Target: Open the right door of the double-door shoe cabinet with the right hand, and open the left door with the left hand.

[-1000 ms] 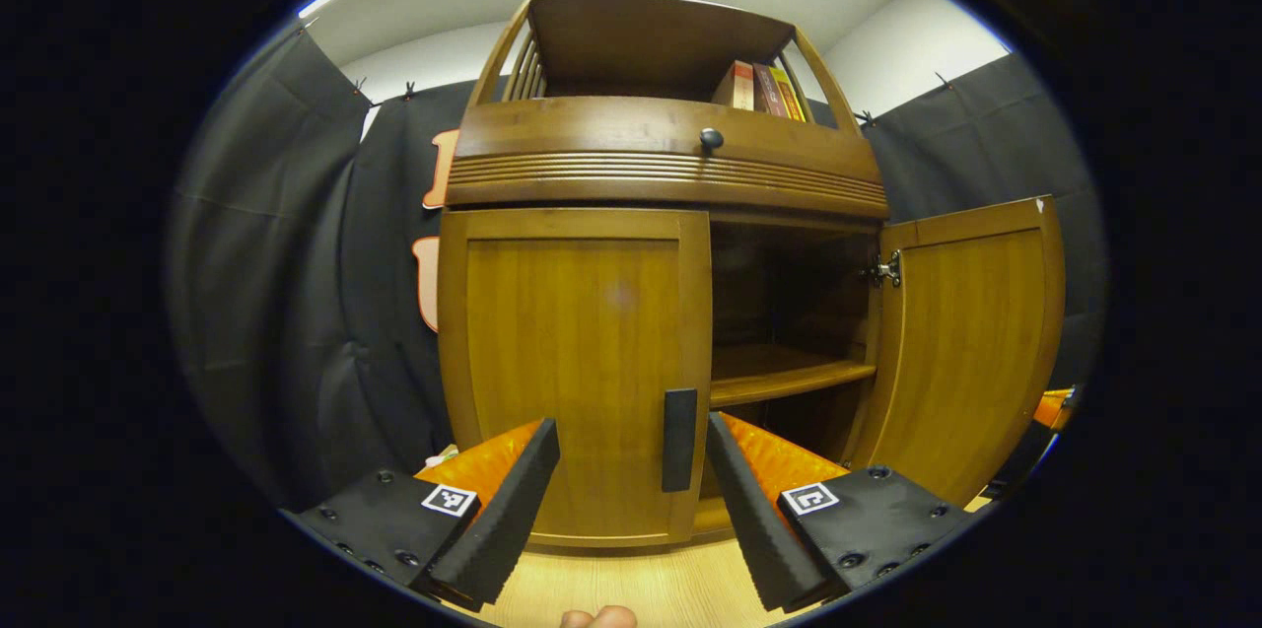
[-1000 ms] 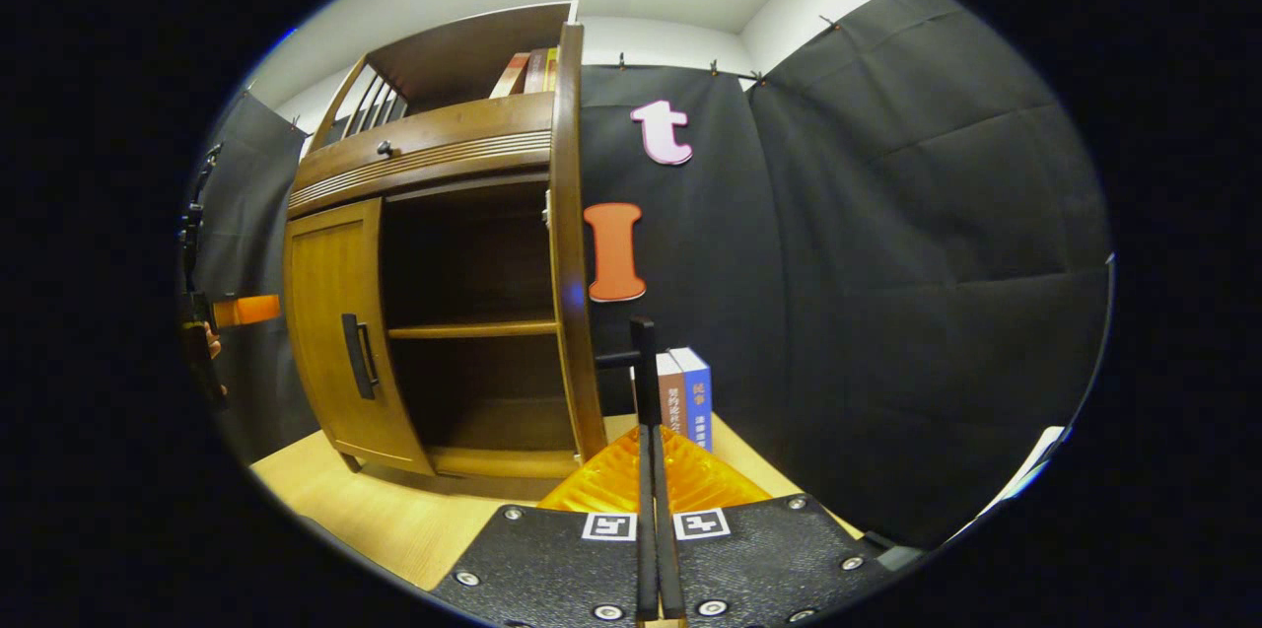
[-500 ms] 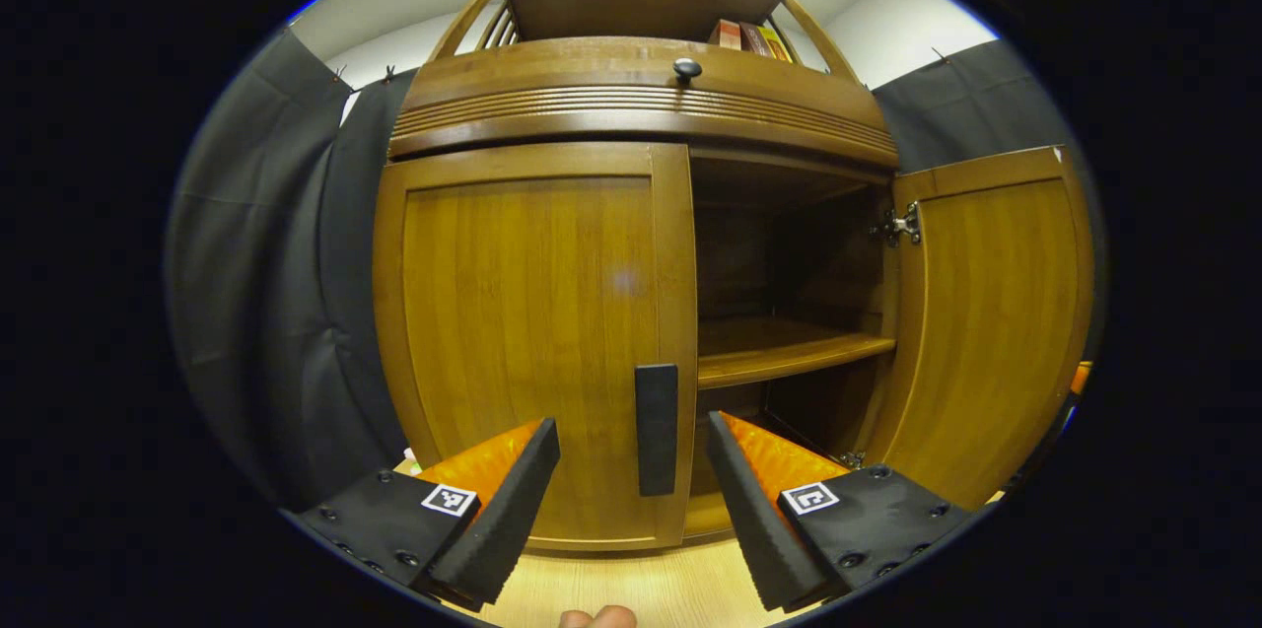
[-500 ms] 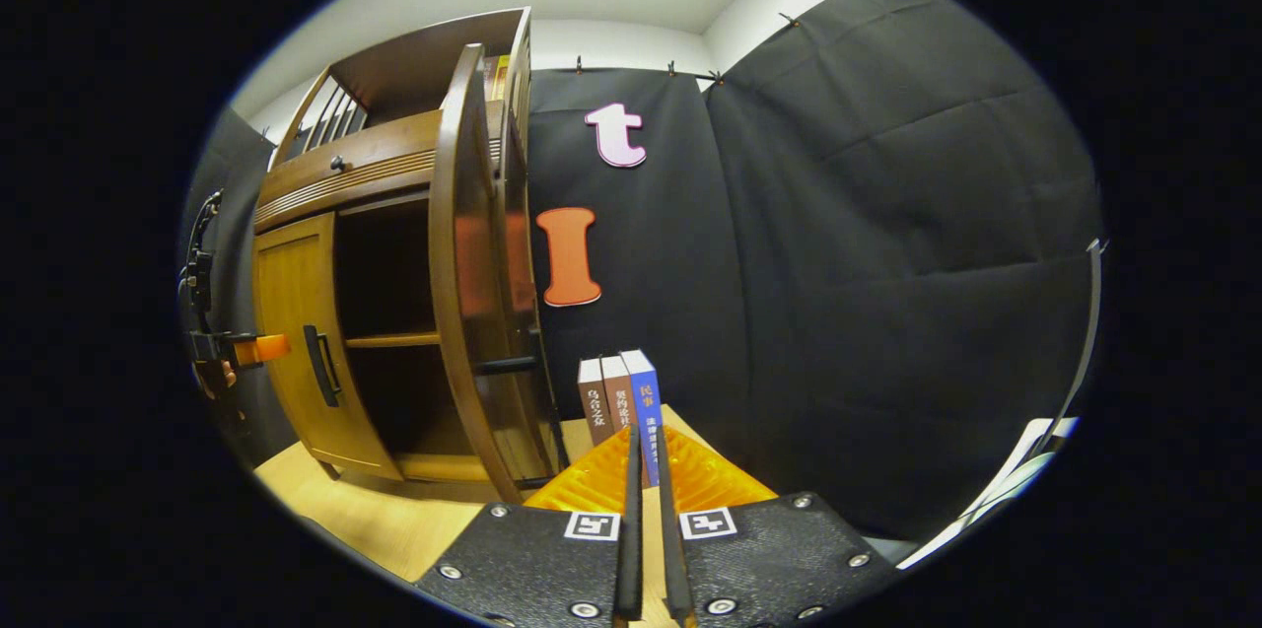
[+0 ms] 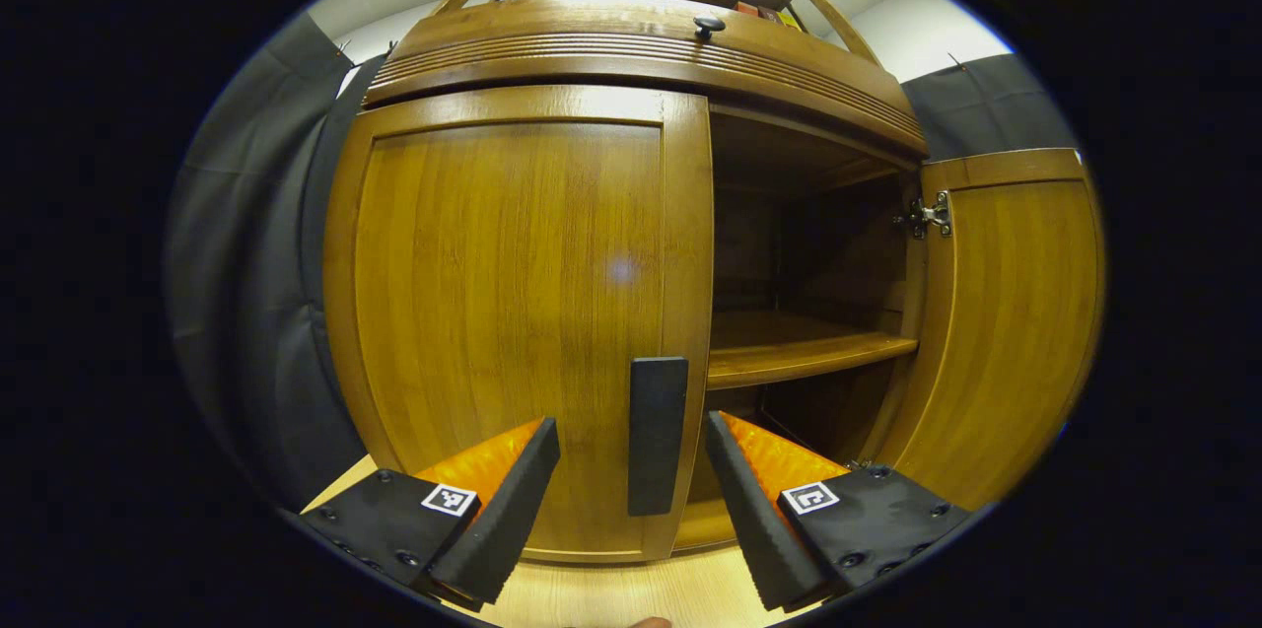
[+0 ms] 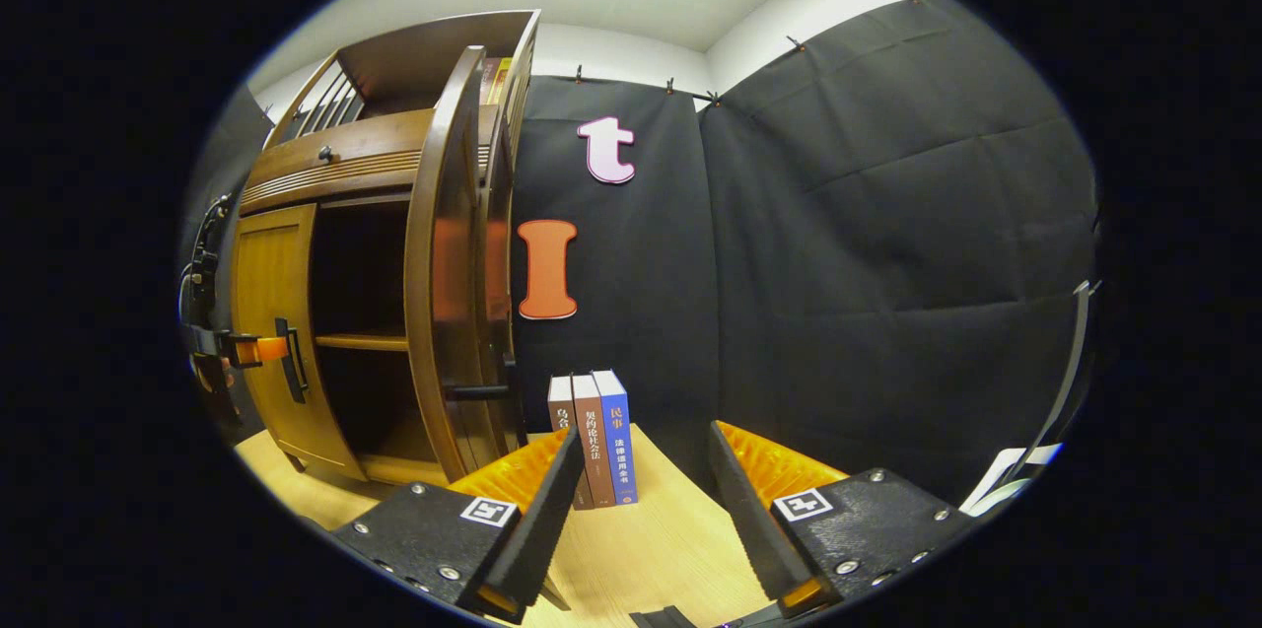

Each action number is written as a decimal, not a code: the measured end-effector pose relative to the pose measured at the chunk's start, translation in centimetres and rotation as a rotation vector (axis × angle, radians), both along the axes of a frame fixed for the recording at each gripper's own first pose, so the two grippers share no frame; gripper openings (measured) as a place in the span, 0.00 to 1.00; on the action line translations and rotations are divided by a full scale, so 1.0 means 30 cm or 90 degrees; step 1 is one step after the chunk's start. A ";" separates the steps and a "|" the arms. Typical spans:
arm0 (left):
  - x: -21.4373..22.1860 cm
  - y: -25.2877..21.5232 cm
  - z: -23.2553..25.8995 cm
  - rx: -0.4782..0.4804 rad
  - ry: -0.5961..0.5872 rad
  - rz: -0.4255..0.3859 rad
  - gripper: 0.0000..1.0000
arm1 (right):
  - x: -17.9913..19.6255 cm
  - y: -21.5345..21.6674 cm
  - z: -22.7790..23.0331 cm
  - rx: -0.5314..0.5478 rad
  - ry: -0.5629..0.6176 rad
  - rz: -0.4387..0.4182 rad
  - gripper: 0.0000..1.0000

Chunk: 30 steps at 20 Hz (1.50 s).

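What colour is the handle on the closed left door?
Black, a flat vertical handle on the left door; clearest in the left gripper view.

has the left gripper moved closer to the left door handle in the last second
Yes. In the left gripper view the left gripper has closed in on the cabinet: the left door handle looms larger and now sits between its open fingers.

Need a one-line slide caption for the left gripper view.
Open left gripper lined up on the closed left door's handle, the right door already swung open.
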<state>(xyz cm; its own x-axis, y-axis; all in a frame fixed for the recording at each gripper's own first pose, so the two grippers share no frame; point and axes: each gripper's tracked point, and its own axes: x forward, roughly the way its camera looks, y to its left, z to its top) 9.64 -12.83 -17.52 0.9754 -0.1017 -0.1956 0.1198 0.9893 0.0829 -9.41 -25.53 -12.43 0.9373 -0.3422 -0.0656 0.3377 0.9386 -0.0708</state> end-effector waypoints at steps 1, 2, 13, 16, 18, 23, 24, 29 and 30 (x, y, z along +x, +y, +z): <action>0.006 -0.004 -0.006 -0.002 0.003 -0.003 0.95 | -0.002 -0.005 0.003 0.001 -0.001 -0.003 0.97; 0.016 -0.003 -0.017 -0.005 0.007 -0.005 0.94 | -0.002 -0.012 0.007 0.002 -0.003 -0.007 0.89; 0.077 -0.039 -0.054 -0.031 0.010 -0.019 0.68 | -0.005 -0.019 0.008 -0.001 -0.006 -0.013 0.92; 0.065 -0.056 -0.067 -0.030 0.020 -0.037 0.54 | -0.004 -0.014 0.003 -0.002 -0.005 -0.011 0.92; 0.073 -0.052 -0.063 -0.019 0.006 -0.037 0.50 | -0.009 -0.012 0.008 -0.001 -0.008 -0.011 0.92; 0.062 -0.038 -0.067 -0.008 0.006 -0.035 0.41 | -0.022 -0.001 0.020 -0.003 -0.008 -0.011 0.92; 0.058 -0.040 -0.075 0.002 0.012 -0.036 0.39 | -0.023 0.004 0.021 -0.001 -0.008 -0.010 0.92; 0.043 -0.039 -0.071 -0.009 0.009 -0.052 0.32 | -0.038 0.047 0.058 0.005 -0.017 -0.003 0.92; 0.034 -0.042 -0.070 -0.008 0.012 -0.056 0.27 | -0.043 0.060 0.070 0.002 -0.018 0.000 0.92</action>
<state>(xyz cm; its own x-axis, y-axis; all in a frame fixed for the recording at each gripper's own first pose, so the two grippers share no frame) 10.66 -14.08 -19.63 0.9589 -0.1888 -0.2117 0.2072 0.9759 0.0682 -10.70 -23.72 -10.33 0.9390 -0.3416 -0.0399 0.3391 0.9390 -0.0578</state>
